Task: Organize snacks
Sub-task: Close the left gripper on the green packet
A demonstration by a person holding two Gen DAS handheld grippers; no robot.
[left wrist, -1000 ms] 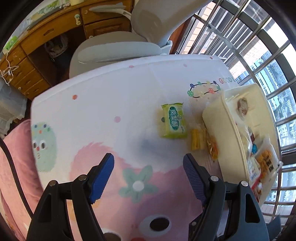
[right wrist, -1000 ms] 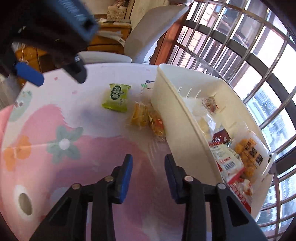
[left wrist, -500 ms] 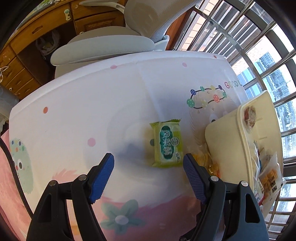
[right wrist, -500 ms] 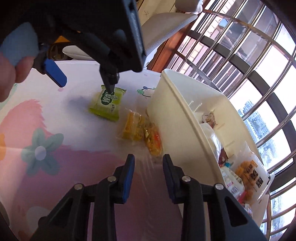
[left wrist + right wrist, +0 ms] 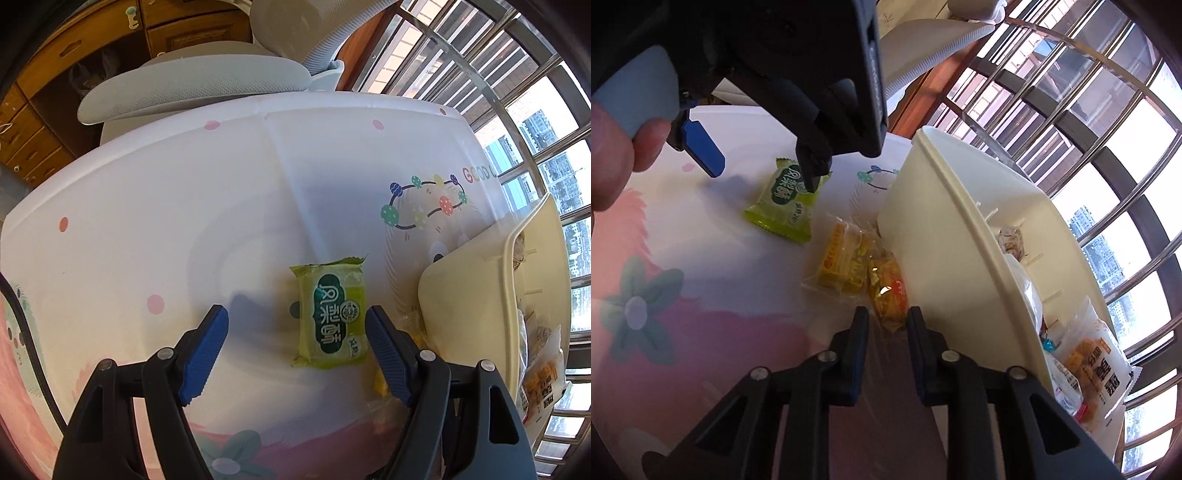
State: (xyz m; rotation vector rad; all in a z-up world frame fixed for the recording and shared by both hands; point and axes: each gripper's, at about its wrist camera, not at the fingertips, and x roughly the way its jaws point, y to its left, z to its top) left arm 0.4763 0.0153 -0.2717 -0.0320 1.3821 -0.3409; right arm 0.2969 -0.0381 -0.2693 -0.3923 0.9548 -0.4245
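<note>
A green snack packet lies flat on the patterned tablecloth. My left gripper hovers just above it, open, and the packet sits between the fingers, close to the right one. A yellow packet and an orange packet lie against the cream bin. My right gripper is low over the table. Its jaws are closing, and the orange packet's near end fills the narrow gap between the tips.
The bin stands at the table's right edge by the barred window and holds several packed snacks. A grey chair and wooden drawers lie beyond the far edge. A hand holds the left gripper.
My left gripper has come forward and down, so the green packet now sits between its fingers. My right gripper's jaws have narrowed and edged up to the orange packet.
</note>
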